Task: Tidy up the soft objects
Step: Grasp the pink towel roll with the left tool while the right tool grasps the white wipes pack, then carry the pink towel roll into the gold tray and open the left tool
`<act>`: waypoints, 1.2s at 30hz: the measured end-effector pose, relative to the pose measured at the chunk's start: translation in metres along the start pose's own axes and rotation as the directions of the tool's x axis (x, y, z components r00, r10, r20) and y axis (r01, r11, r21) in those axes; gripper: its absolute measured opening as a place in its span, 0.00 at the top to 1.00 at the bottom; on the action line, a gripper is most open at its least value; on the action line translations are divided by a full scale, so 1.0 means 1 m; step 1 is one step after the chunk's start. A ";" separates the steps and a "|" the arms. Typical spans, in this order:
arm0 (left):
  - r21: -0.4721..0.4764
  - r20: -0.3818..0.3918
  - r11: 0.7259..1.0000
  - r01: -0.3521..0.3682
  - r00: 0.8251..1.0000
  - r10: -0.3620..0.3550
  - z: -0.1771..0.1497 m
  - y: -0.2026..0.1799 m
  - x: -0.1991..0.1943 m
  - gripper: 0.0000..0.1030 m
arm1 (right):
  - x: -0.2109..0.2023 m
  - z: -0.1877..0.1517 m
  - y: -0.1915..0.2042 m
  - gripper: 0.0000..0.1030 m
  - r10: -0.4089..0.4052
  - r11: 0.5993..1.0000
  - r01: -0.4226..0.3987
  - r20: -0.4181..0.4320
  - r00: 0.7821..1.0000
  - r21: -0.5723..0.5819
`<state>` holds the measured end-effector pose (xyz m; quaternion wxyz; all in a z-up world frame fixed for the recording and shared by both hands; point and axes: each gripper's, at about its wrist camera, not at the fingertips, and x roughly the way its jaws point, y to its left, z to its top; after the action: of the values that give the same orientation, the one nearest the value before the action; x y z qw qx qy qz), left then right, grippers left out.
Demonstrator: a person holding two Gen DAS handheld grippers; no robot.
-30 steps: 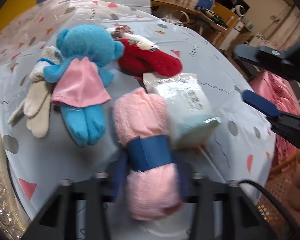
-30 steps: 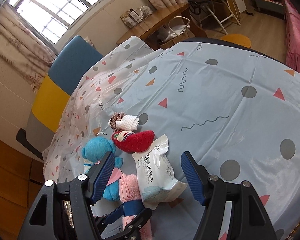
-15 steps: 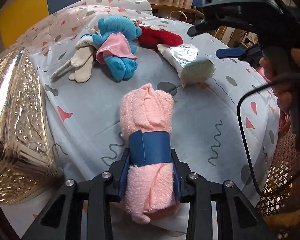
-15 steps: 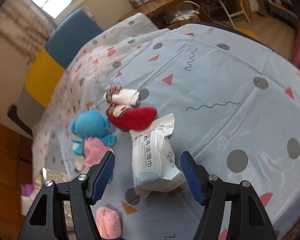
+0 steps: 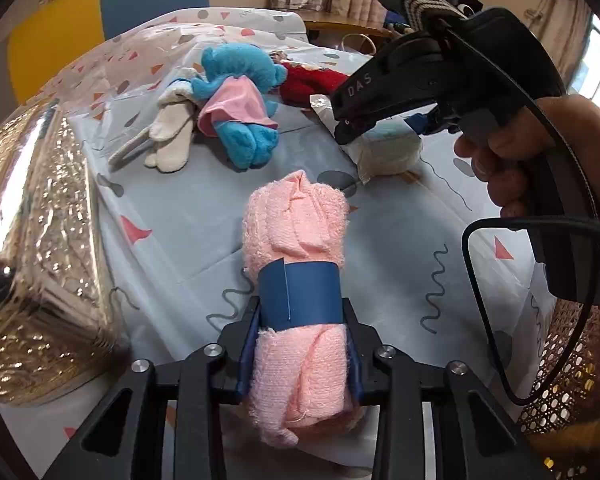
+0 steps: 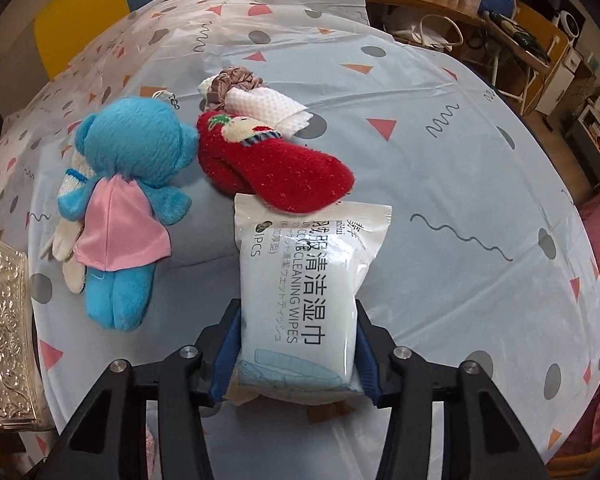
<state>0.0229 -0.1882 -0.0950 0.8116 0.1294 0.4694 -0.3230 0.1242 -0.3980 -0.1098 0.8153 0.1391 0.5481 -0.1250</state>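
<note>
My left gripper [image 5: 298, 354] is shut on a rolled pink towel [image 5: 296, 248] with a blue band, held above the table. My right gripper [image 6: 296, 350] has its blue pads on both sides of a white pack of wet wipes [image 6: 306, 276] lying on the table; the jaws touch its sides. The pack also shows in the left wrist view [image 5: 384, 148], under the right gripper's body. A blue plush bear in a pink dress [image 6: 120, 196], a red sock [image 6: 276, 168] and a white glove [image 5: 168, 136] lie beyond.
A gold embossed box [image 5: 28, 248] stands at the table's left edge; it also shows in the right wrist view [image 6: 4, 340]. A brown scrunchie with a white cloth [image 6: 244, 92] lies behind the sock. A patterned light-blue tablecloth [image 6: 460, 184] covers the table. A blue and yellow chair [image 5: 100, 16] stands behind.
My left gripper has drawn the pink towel back toward the near edge, away from the toys. My right gripper has come down around the wet wipes pack and closed onto its sides.
</note>
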 end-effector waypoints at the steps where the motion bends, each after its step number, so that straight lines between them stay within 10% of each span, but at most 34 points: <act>1: -0.001 0.007 1.000 -0.007 1.000 0.007 -0.001 0.000 -0.002 0.67 | 0.001 0.000 -0.001 0.49 0.019 1.000 -0.019 -0.004 1.000 0.006; 25: -0.035 0.208 0.997 0.069 0.976 -0.060 0.035 0.006 -0.105 0.68 | -0.002 -0.018 0.036 0.50 -0.065 0.972 0.073 0.041 0.997 -0.225; 36: -0.268 0.364 0.962 0.059 0.930 0.045 0.062 0.100 -0.173 0.68 | -0.003 -0.031 0.050 0.50 -0.067 0.950 0.084 0.066 0.996 -0.299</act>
<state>0.0685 -0.0745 0.0746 0.8936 -0.0484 0.3504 -0.2762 0.1146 -0.3407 -0.1139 0.8364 -0.0115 0.5429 -0.0747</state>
